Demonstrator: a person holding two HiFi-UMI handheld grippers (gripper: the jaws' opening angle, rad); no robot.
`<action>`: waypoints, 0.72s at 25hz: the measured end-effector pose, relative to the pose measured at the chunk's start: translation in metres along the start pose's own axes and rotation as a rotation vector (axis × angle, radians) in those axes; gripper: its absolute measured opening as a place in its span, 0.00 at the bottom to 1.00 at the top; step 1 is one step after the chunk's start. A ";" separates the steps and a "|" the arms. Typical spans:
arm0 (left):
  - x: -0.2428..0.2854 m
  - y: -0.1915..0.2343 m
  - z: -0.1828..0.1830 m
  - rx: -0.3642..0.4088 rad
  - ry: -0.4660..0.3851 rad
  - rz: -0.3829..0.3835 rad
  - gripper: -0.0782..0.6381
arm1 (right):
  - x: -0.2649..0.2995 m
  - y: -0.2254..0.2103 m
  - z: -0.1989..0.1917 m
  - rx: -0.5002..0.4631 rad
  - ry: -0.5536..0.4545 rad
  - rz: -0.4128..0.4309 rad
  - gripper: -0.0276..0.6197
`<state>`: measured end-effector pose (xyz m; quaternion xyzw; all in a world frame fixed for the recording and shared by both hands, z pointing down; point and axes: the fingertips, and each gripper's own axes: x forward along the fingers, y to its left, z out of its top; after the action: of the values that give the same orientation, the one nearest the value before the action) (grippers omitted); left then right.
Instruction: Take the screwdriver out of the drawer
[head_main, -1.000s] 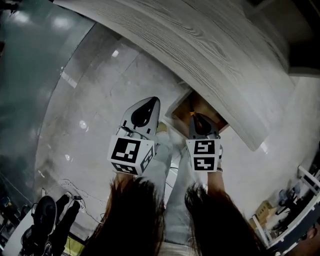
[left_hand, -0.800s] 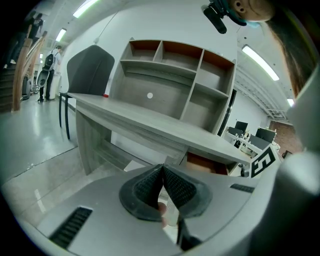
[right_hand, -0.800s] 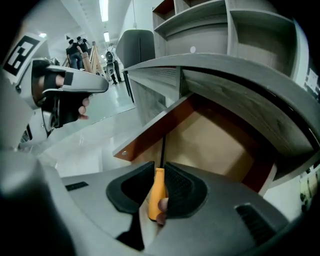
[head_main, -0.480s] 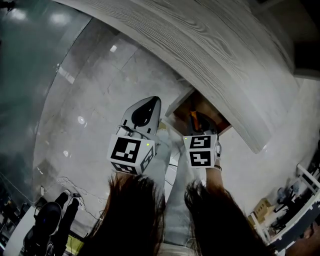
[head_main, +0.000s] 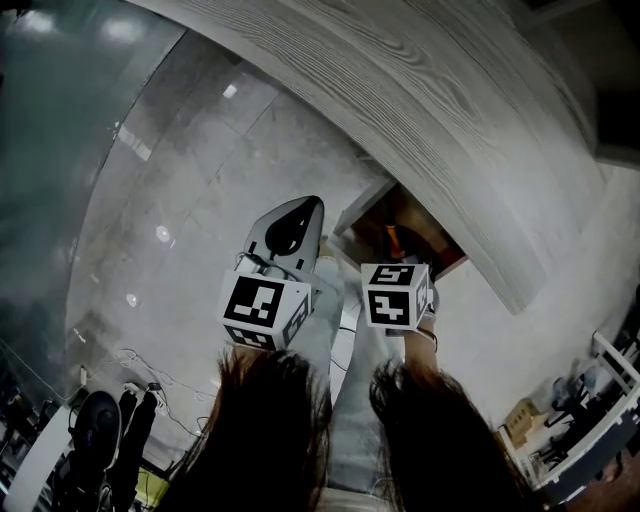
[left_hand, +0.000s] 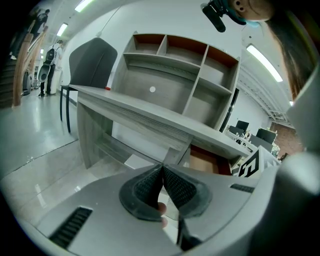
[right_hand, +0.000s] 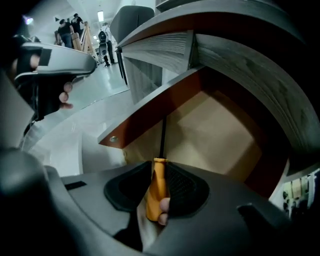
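The screwdriver (right_hand: 156, 186) has an orange handle and a thin black shaft that points into the open drawer (right_hand: 215, 132). My right gripper (right_hand: 159, 189) is shut on the handle, just in front of the drawer's front edge. In the head view the right gripper (head_main: 396, 262) hangs over the drawer (head_main: 432, 240), with a bit of the orange screwdriver (head_main: 392, 238) showing past its marker cube. My left gripper (head_main: 292, 222) floats to the left of the drawer, over the floor. In its own view the left gripper (left_hand: 162, 171) is shut with nothing between the pads.
The drawer hangs under a grey wood-grain desk (head_main: 430, 110). A shelf unit (left_hand: 175, 75) stands on the desk and a dark chair (left_hand: 92, 62) stands behind it. Glossy floor (head_main: 180, 200) spreads to the left. Cables and gear (head_main: 100, 430) lie at the lower left.
My right gripper has tipped up and drawn back from the drawer with the screwdriver, so its marker cube now faces the head camera. The left gripper has barely moved.
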<state>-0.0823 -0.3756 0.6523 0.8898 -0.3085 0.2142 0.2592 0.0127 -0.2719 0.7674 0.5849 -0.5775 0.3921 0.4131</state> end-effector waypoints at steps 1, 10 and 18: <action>0.001 0.001 0.001 -0.003 -0.002 0.003 0.13 | 0.002 -0.001 0.000 0.006 0.007 -0.004 0.19; 0.006 0.004 0.008 -0.013 -0.013 0.017 0.13 | 0.005 -0.005 -0.001 0.044 0.016 -0.049 0.19; 0.003 0.000 0.008 -0.016 -0.010 0.038 0.13 | 0.002 -0.006 0.000 0.077 0.035 0.000 0.17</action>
<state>-0.0779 -0.3821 0.6477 0.8829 -0.3282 0.2120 0.2605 0.0192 -0.2727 0.7689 0.5932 -0.5547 0.4242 0.4006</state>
